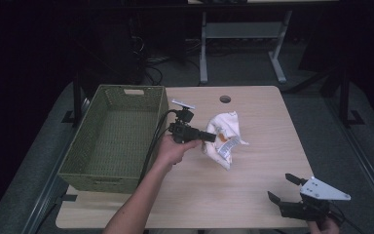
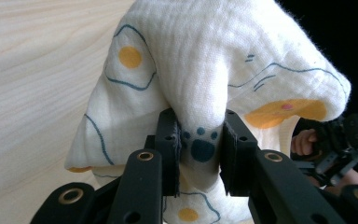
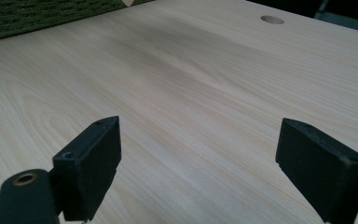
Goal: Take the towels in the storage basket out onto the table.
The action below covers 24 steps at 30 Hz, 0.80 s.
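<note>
The left hand-held gripper [image 2: 200,151] pinches a fold of the soft white cloth with egg pictures [image 1: 224,138] on the desk [image 1: 253,195], right of the green woven basket [image 1: 114,139], while the right hand-held gripper [image 1: 282,187] waits wide open nearby.

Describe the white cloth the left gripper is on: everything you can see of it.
The cloth is a soft, crinkled white fabric, gauze-like, printed with fried eggs in blue outline with yellow yolks, plus a blue paw print. It sits bunched and crumpled near the middle of the wooden table, to the right of the green woven basket. The left gripper is shut on a raised fold of it, the paw print showing between the jaws. A label-like tag shows at its near edge.
</note>
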Each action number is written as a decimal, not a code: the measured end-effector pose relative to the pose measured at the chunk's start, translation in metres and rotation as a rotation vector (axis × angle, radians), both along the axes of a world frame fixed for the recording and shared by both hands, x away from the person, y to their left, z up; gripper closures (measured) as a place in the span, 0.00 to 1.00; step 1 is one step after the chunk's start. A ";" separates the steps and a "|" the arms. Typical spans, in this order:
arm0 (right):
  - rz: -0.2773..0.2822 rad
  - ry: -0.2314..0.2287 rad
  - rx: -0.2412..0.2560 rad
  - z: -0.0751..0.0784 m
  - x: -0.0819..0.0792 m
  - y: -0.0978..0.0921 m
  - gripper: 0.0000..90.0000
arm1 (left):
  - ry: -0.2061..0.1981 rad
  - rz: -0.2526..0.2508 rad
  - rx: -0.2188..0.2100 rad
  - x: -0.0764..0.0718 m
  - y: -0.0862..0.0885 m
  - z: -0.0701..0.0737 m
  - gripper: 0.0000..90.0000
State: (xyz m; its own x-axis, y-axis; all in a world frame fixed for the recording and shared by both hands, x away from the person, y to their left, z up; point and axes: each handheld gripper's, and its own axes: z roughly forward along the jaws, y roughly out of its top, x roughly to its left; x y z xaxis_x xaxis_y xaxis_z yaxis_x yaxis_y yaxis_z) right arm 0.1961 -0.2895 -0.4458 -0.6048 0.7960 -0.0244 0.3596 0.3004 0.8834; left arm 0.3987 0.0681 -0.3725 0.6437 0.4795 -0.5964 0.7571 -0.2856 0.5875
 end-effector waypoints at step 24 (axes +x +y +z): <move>-0.004 0.003 -0.004 0.000 -0.001 -0.002 0.15 | 0.038 0.021 0.133 -0.004 -0.038 -0.053 0.76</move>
State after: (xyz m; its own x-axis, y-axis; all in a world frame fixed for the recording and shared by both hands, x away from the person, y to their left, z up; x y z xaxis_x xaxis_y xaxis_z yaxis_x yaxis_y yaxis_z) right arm 0.1954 -0.2914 -0.4459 -0.6017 0.7983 -0.0257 0.3636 0.3023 0.8811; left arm 0.3944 0.0303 -0.4256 0.6109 0.5690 -0.5505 0.7848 -0.3433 0.5160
